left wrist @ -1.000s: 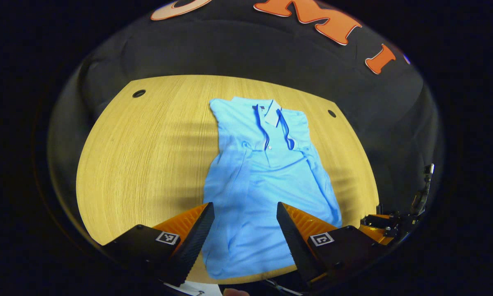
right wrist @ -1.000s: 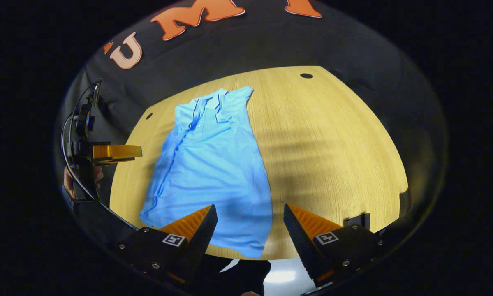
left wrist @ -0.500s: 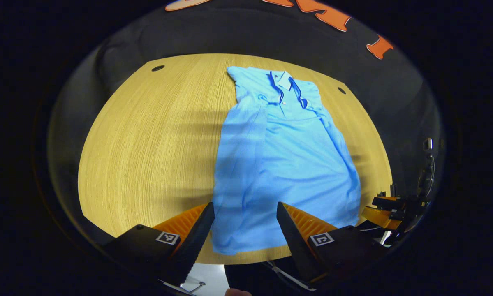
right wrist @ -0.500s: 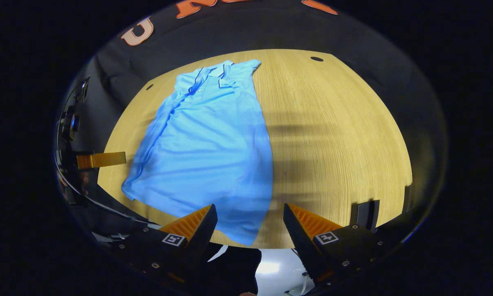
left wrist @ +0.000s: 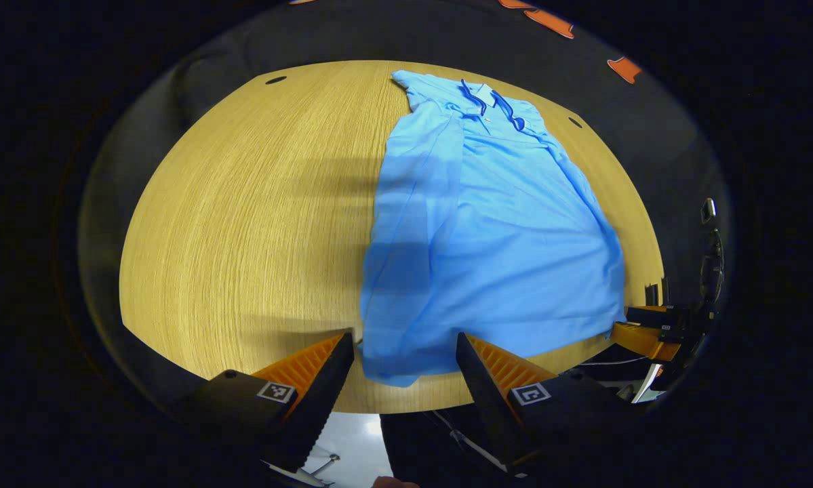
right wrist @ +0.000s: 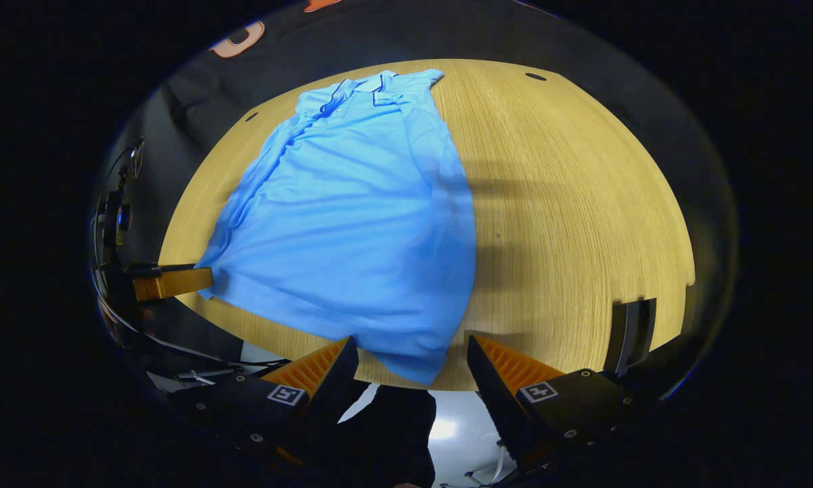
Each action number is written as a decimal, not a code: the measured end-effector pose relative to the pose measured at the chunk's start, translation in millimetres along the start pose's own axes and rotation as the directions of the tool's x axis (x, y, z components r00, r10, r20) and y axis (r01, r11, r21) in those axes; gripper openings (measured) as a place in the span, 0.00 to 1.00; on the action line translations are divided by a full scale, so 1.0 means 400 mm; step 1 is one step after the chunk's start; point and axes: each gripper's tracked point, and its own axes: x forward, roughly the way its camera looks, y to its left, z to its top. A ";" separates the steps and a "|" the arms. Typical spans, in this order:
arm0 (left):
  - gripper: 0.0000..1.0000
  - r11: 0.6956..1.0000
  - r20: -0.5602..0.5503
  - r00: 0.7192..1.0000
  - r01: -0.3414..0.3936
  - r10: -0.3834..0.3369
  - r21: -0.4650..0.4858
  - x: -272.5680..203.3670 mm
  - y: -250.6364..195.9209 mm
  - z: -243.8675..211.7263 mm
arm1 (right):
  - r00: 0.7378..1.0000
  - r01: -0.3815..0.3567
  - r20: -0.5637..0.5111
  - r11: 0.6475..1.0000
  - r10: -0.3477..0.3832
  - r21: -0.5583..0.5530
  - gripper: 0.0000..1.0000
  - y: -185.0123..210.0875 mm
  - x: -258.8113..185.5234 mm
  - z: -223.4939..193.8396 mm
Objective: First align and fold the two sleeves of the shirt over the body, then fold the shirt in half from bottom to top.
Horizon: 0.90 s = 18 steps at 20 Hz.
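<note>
Both claws spread, off the near hem of the shirt [left wrist: 494, 230]: left claw [left wrist: 405, 369], right claw [right wrist: 411, 369]. Uneven corner grabs (folded sleeves loose) could skew your fold.

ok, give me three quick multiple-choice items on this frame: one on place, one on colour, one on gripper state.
1. Where does the shirt's collar lie?
A. at the table's near edge
B. at the table's far side
C. hanging off the table

2. What colour is the shirt?
A. light blue
B. white
C. red

3. How do the left gripper's jaws stand?
A. shut on the hem
B. shut on a sleeve
C. open, with the near hem corner seen between them

Key: 1 B, the collar sits toward the far rim of the table. 2 A, light blue with darker collar trim. 3 C, a wide gap separates the jaws, and neither presses the cloth.
</note>
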 end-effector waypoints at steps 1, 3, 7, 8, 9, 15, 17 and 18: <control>1.00 1.000 0.007 1.000 -0.007 0.007 0.006 0.003 -0.002 0.000 | 1.000 0.011 -0.005 1.000 -0.011 -0.012 0.99 -0.002 0.003 -0.005; 0.99 0.999 0.035 0.999 -0.015 0.013 0.046 0.011 -0.005 0.006 | 1.000 0.030 0.002 0.999 -0.030 -0.031 0.98 -0.003 0.008 -0.005; 0.98 0.987 0.059 0.995 -0.093 0.085 0.134 0.024 -0.007 0.009 | 0.996 0.084 0.024 0.996 -0.084 -0.017 0.96 -0.013 0.019 0.010; 0.98 0.984 0.082 0.994 -0.089 0.077 0.154 0.029 -0.019 0.022 | 0.994 0.106 0.033 0.994 -0.105 -0.020 0.94 -0.019 0.022 0.015; 0.98 0.984 0.079 0.994 -0.090 0.078 0.153 0.033 -0.030 0.023 | 0.991 0.132 0.042 0.991 -0.131 -0.032 0.90 -0.027 0.026 0.020; 0.75 0.982 0.082 0.995 -0.065 0.051 0.179 0.043 -0.073 0.034 | 0.989 0.126 0.072 0.992 -0.126 -0.002 0.35 -0.022 0.041 0.046; 0.48 0.978 0.071 0.997 -0.042 0.028 0.203 0.050 -0.101 0.033 | 0.990 0.117 0.075 0.993 -0.118 0.015 0.17 -0.019 0.042 0.049; 0.28 0.980 0.068 0.997 -0.045 0.032 0.196 0.049 -0.106 0.031 | 0.990 0.109 0.084 0.994 -0.110 0.016 0.14 -0.017 0.043 0.054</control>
